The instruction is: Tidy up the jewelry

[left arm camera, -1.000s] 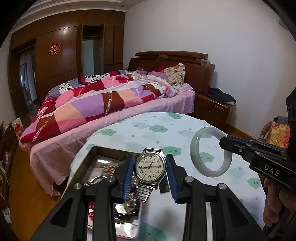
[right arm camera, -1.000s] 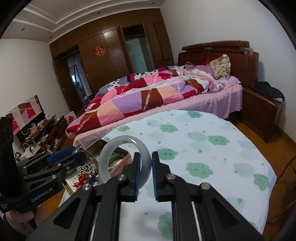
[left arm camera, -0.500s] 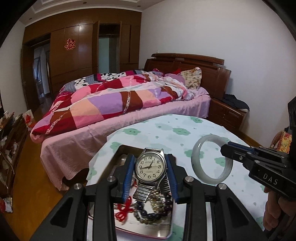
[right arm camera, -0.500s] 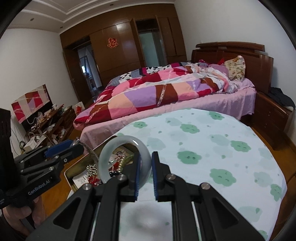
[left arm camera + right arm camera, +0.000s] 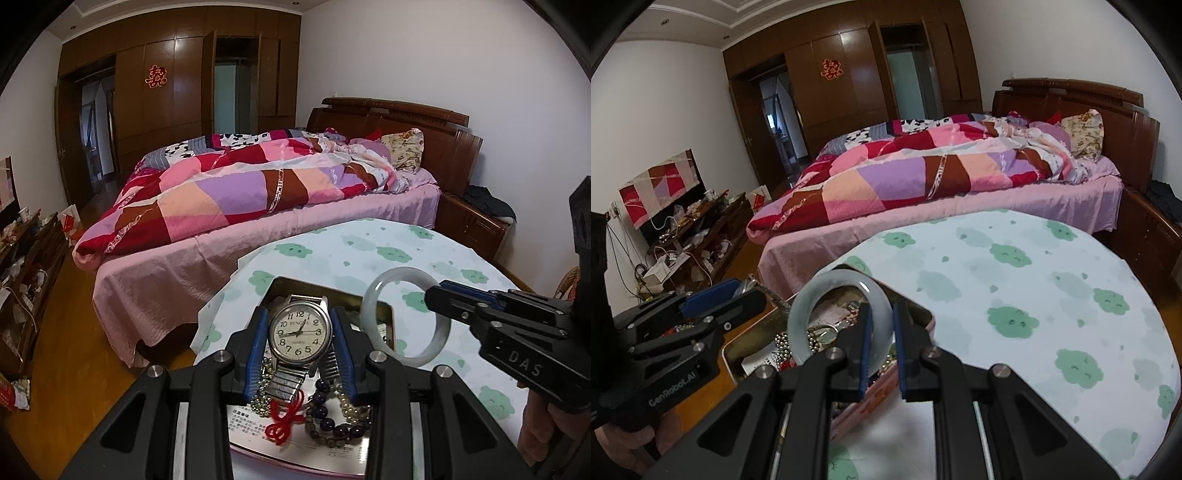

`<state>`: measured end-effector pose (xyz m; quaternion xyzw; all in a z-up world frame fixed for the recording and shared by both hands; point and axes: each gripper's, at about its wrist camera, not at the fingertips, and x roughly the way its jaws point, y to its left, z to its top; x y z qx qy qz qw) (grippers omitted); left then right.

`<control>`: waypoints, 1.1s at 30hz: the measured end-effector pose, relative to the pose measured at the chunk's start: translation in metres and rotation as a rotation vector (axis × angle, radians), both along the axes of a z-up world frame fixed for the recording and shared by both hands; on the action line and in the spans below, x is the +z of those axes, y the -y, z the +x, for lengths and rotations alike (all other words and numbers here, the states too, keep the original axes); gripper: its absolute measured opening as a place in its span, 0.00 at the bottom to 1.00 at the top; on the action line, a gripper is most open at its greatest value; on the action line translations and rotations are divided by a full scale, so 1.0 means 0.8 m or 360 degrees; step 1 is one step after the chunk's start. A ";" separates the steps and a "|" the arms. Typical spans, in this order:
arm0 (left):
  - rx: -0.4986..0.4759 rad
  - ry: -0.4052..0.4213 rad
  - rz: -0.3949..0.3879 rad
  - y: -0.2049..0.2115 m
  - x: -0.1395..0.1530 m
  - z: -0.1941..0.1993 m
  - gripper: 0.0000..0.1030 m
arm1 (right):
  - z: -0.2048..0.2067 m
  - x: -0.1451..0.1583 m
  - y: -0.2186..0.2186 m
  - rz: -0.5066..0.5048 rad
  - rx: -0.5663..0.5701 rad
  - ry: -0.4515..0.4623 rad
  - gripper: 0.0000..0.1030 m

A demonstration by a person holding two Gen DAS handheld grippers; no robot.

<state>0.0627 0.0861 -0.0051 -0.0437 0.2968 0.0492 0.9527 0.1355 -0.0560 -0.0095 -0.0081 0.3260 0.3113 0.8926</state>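
Both hands have carried their loads in over the open, shallow metal tin on the round table with its green-cloud cloth, which earlier lay further off and lower in view; more of the tin's heap of beads now shows beneath them, so I'd judge the drop-off is close. The left gripper stays clamped on the silver wristwatch with the cream dial and stretch-link band, held upright above the near half of the tin, its band hanging toward the dark bead strings and red knotted cord inside. The right gripper pinches the pale, milky green jade bangle by its rim, ring standing on edge over the tin's right side, just beside the watch, not touching.
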 end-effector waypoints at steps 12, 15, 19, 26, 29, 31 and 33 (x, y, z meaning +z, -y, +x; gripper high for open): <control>0.0032 -0.0093 -0.0016 -0.015 -0.031 0.012 0.34 | 0.007 -0.025 -0.030 -0.0081 0.0038 -0.0070 0.14; 0.0027 -0.0117 -0.0024 -0.016 -0.039 0.016 0.34 | 0.012 -0.035 -0.037 -0.0098 0.0053 -0.0106 0.14; 0.0016 -0.0173 -0.0017 -0.013 -0.053 0.023 0.35 | 0.019 -0.050 -0.047 -0.0147 0.0066 -0.0140 0.14; 0.0013 -0.0165 -0.0099 -0.021 -0.058 0.020 0.42 | 0.022 -0.061 -0.049 -0.0146 0.0096 -0.0165 0.18; 0.0030 -0.0091 -0.0076 -0.018 -0.045 0.013 0.68 | 0.018 -0.055 -0.045 -0.0154 0.0079 -0.0144 0.51; 0.0029 -0.0040 -0.0088 -0.019 -0.036 0.006 0.79 | 0.019 -0.052 -0.035 -0.0124 0.0055 -0.0153 0.54; 0.0031 -0.0002 -0.0099 -0.019 -0.027 -0.002 0.80 | 0.016 -0.047 -0.023 -0.0139 0.0002 -0.0148 0.54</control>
